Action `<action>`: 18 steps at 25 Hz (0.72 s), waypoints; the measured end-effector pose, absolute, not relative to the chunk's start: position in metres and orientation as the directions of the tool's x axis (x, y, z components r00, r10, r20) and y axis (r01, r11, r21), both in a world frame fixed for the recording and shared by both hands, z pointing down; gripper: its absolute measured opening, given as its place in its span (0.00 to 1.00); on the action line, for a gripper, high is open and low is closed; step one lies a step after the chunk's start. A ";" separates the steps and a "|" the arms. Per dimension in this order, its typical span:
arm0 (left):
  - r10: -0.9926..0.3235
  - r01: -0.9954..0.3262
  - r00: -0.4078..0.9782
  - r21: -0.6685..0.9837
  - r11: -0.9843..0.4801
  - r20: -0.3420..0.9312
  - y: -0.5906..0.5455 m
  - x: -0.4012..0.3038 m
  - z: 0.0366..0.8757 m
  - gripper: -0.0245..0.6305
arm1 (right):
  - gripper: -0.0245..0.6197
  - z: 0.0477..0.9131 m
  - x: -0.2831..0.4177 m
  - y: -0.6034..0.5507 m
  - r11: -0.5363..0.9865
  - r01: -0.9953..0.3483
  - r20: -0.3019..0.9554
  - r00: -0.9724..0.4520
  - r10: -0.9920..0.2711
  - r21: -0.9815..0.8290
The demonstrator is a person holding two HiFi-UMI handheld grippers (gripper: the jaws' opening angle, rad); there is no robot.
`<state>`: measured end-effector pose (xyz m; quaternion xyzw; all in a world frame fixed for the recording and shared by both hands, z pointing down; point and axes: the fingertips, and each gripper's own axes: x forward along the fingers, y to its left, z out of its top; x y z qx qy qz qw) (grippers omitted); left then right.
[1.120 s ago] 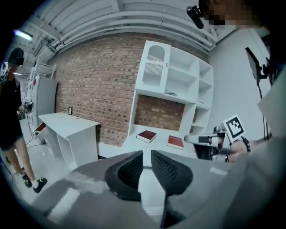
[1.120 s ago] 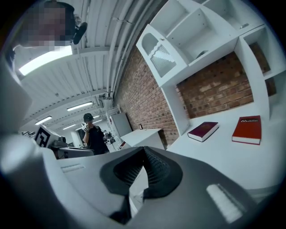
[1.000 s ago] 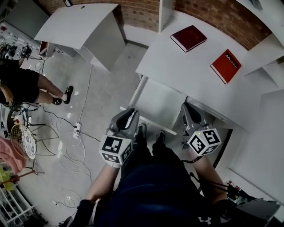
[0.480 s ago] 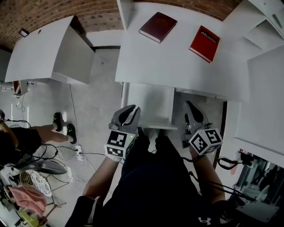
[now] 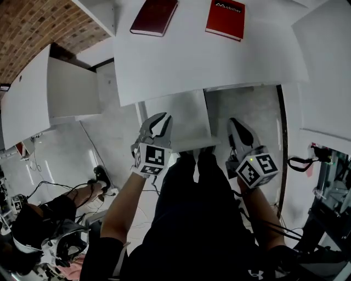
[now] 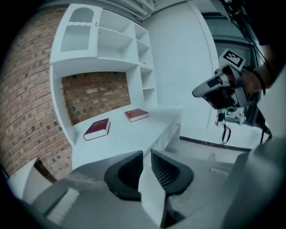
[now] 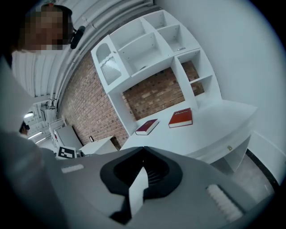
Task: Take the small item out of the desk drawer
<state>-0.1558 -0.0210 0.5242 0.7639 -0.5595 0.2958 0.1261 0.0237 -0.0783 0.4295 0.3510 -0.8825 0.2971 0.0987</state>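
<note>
**Drawer not yet opened, both tongs closed and empty**

We cannot see the small item in any view. We judge that it lies inside the drawer, which shows no open compartment. The clearest sign of the drawer is a small knob [image 7: 230,147] on the front edge of the desk [image 5: 181,60], at the right of the right gripper view.

The left gripper [image 5: 160,119] and the right gripper [image 5: 236,125] hang below the desk edge in the lower middle of the head view. Each has its jaws drawn together on nothing.

The step in hand, as we read it, is the approach. One gripper must part its jaws before it reaches the knob, close squarely on it and pull straight out along the drawer's travel. The other should stay free to pick the item. A slanted pull could jam the drawer.

- **Head view:** it shows a dark red book [image 5: 154,15] and a red book [image 5: 225,19] on the desk at the top. A white slab [image 5: 175,118] juts out beneath the edge, and we cannot tell what it is. Another person [image 5: 33,241] is at the lower left.
- **Gripper views:** only these show the shelf unit [image 7: 152,49] above the desk and the brick wall [image 6: 96,96] behind it.
- **Left gripper view:** it alone catches the right gripper from the side, at the upper right.
</note>
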 end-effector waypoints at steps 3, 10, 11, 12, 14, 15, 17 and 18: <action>-0.750 -0.839 0.185 -0.295 -0.457 0.635 -0.039 -0.143 0.559 0.13 | 0.04 0.446 0.041 -0.087 0.546 -0.698 0.398 -0.714 -0.576 -0.463; -0.656 -0.653 0.162 -0.419 -0.631 0.737 -0.056 -0.111 0.632 0.20 | 0.04 0.482 0.084 -0.079 0.459 -0.740 0.445 -0.667 -0.598 -0.491; -0.646 -0.632 0.158 -0.426 -0.647 0.747 -0.059 -0.105 0.640 0.22 | 0.04 0.487 0.092 -0.077 0.448 -0.744 0.450 -0.661 -0.600 -0.496; -0.639 -0.609 0.149 -0.440 -0.660 0.754 -0.063 -0.101 0.649 0.24 | 0.04 0.491 0.099 -0.076 0.439 -0.748 0.454 -0.656 -0.602 -0.498; -0.637 -0.563 0.122 -0.476 -0.676 0.761 -0.072 -0.095 0.665 0.25 | 0.04 0.500 0.111 -0.074 0.427 -0.754 0.462 -0.649 -0.605 -0.500; -0.646 -0.539 0.106 -0.502 -0.676 0.756 -0.078 -0.093 0.671 0.25 | 0.04 0.505 0.116 -0.073 0.417 -0.757 0.468 -0.644 -0.605 -0.502; -0.679 -0.481 0.071 -0.572 -0.665 0.730 -0.089 -0.091 0.683 0.25 | 0.04 0.512 0.125 -0.070 0.398 -0.765 0.484 -0.634 -0.603 -0.507; -0.692 -0.453 0.054 -0.600 -0.660 0.720 -0.094 -0.089 0.690 0.25 | 0.04 0.515 0.130 -0.068 0.392 -0.768 0.490 -0.630 -0.602 -0.506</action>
